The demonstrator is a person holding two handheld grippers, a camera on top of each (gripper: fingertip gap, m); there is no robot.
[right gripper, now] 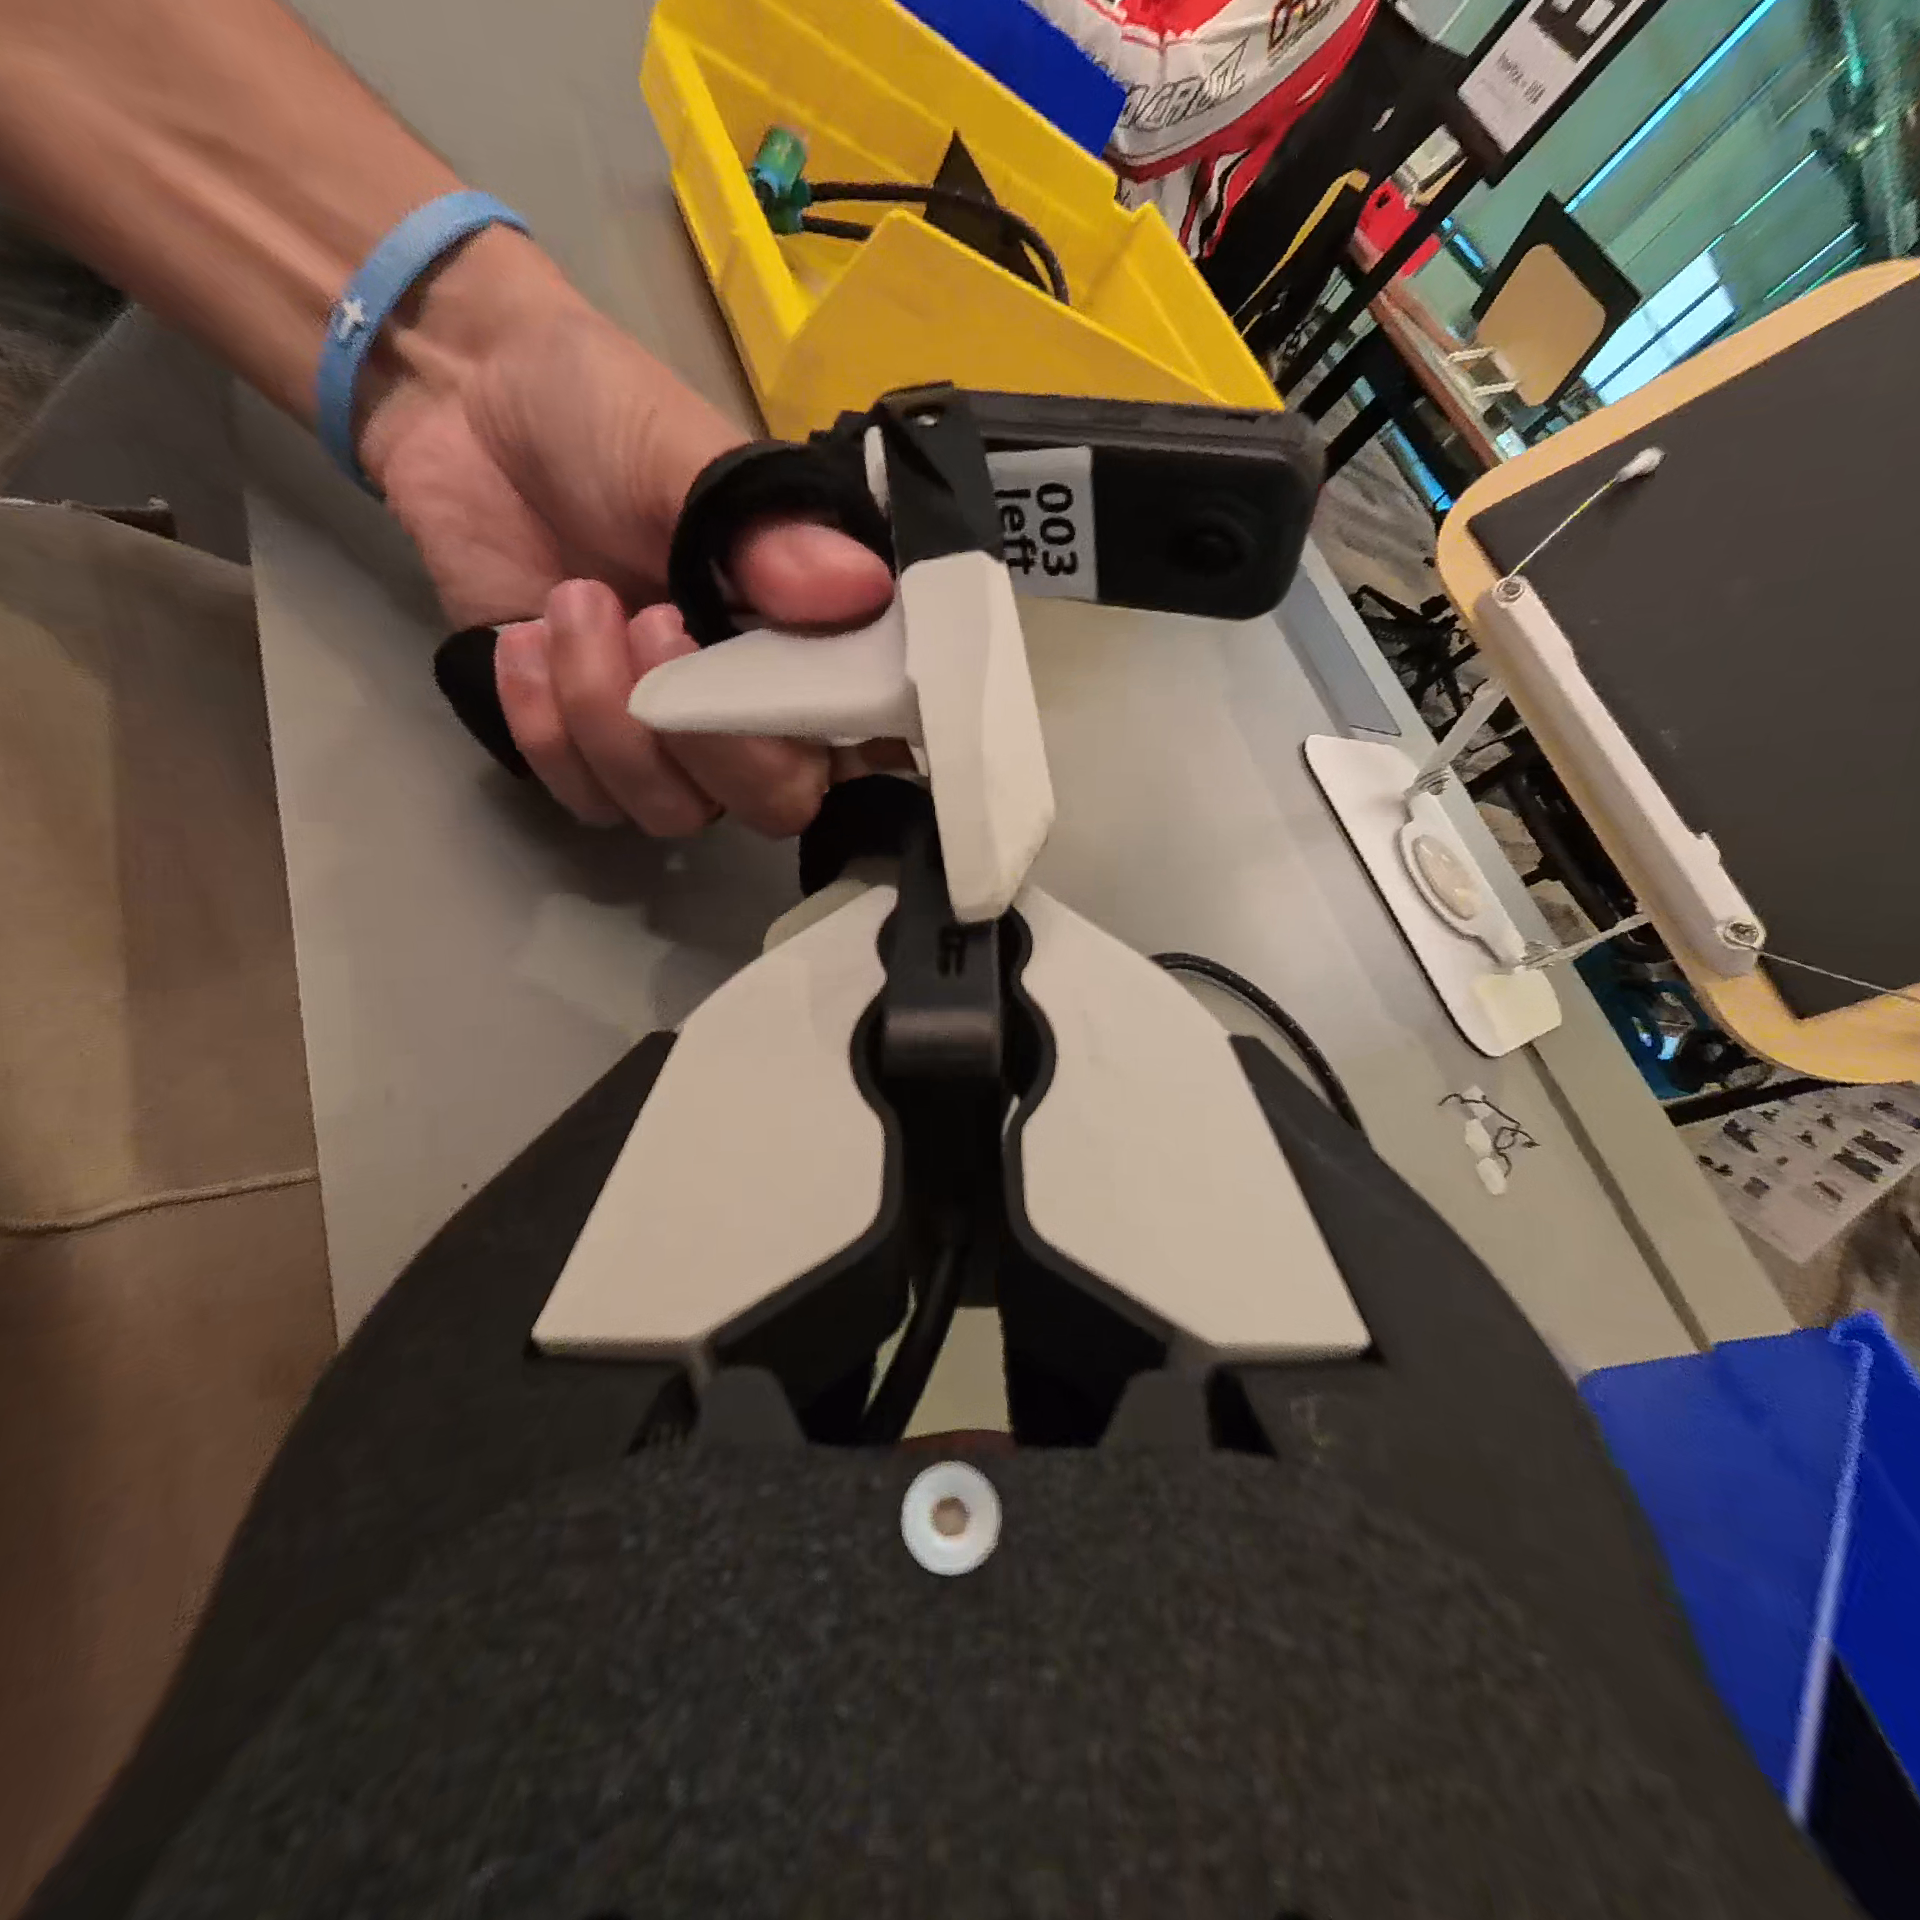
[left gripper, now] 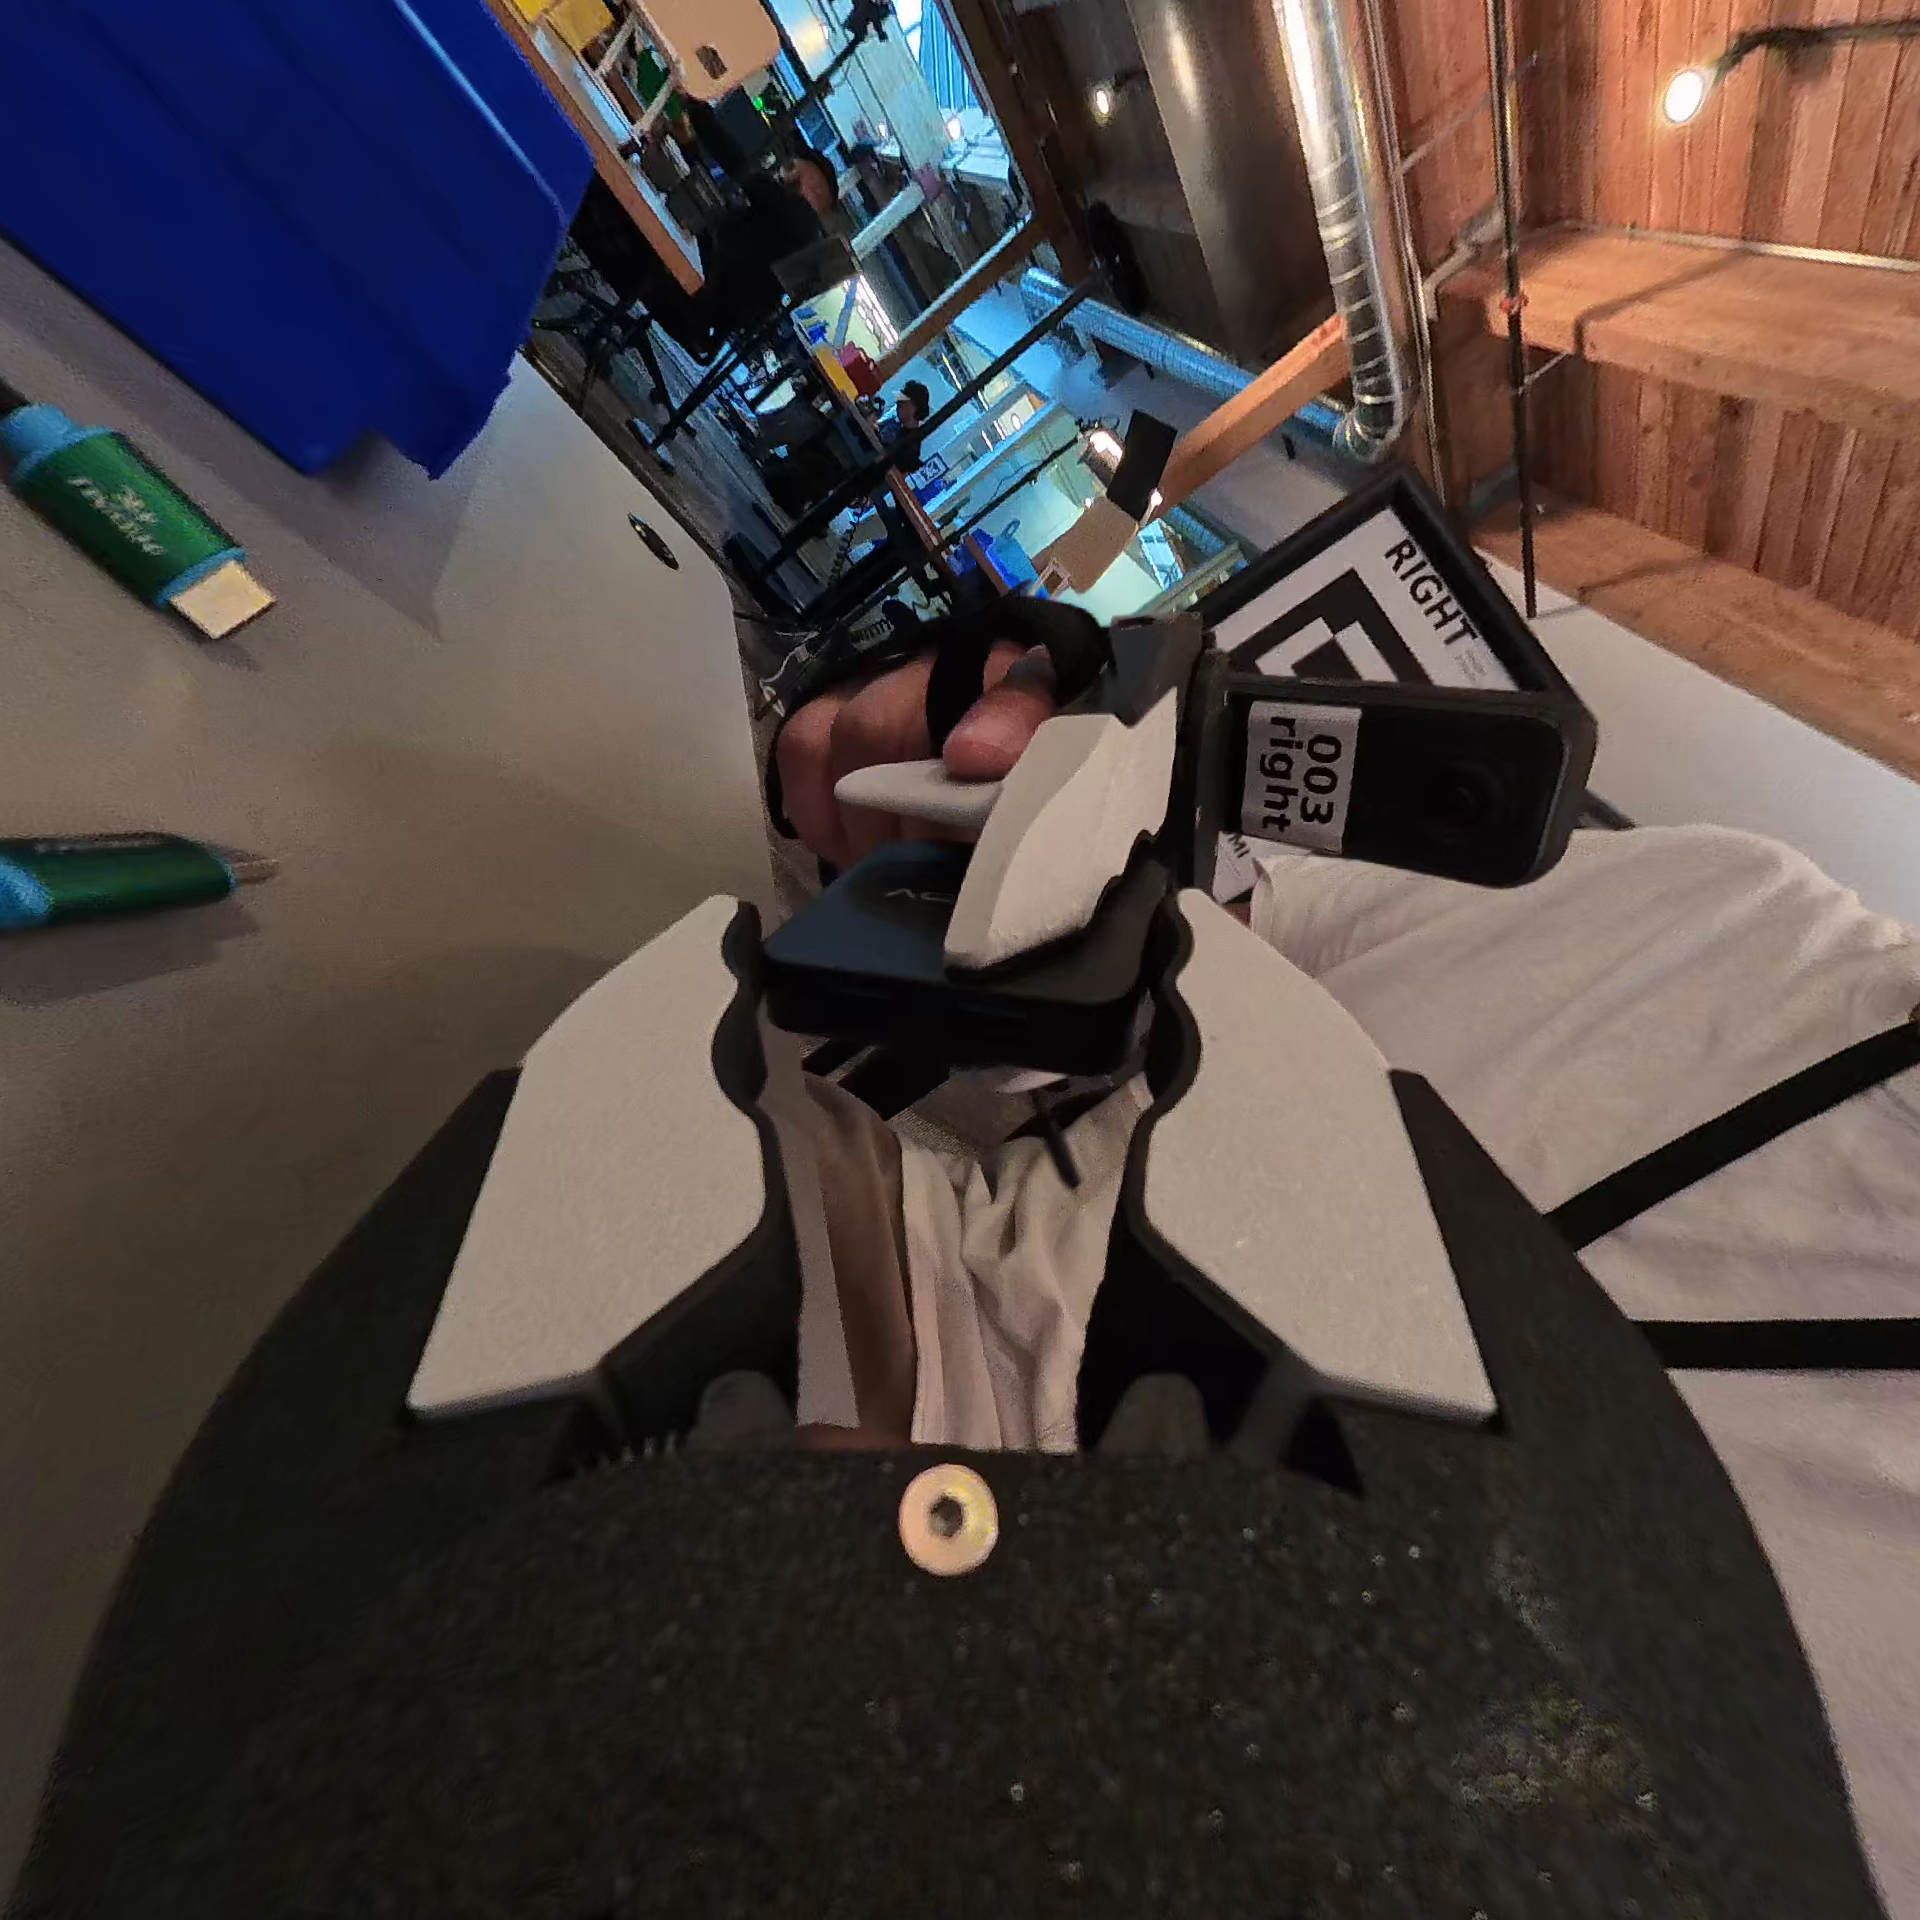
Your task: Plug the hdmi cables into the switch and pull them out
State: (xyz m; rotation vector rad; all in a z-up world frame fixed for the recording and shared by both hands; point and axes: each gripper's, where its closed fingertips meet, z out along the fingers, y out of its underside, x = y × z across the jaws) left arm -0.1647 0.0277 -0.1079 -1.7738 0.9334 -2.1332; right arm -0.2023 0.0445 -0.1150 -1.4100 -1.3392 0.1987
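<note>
The black HDMI switch (left gripper: 883, 935) is held in the air between both grippers. My left gripper (left gripper: 956, 935) is shut on its two sides. My right gripper (right gripper: 945, 966) is shut on the same switch (right gripper: 940, 1008), seen edge-on there, with a black cable (right gripper: 925, 1320) trailing back between my fingers. The right gripper's white finger (left gripper: 1049, 831) lies across the switch's top. The left gripper's finger (right gripper: 987, 790) meets the switch from the far side. Two green HDMI plugs (left gripper: 135, 520) (left gripper: 114, 878) lie loose on the grey table (left gripper: 468, 727), unplugged.
A blue bin (left gripper: 260, 208) stands behind the green plugs and also shows in the right wrist view (right gripper: 1766, 1507). A yellow bin (right gripper: 935, 260) holds another green-ended cable (right gripper: 779, 166). A white pad (right gripper: 1423, 883) lies near the table's edge. The person's hands grip both handles. Less than 4 cm separates the two grippers' tips.
</note>
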